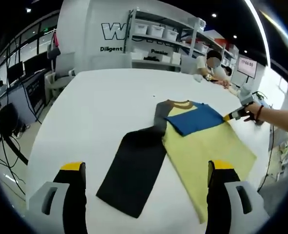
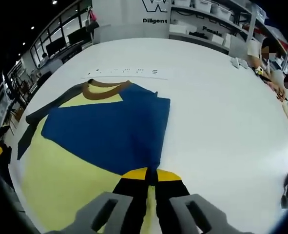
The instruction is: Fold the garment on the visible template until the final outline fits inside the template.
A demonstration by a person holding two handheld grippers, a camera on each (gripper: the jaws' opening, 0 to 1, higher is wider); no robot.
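Across the lower frame of the left gripper view, the left gripper (image 1: 146, 183) is held with jaws wide apart and nothing between them; the garment (image 1: 209, 146) is spread on the white table (image 1: 100, 107) ahead of it, its long axis running toward the upper middle. At lower centre of the right gripper view, the right gripper (image 2: 151, 183) is clamped on the folded blue sleeve (image 2: 112, 131), so it is judged the nearer one
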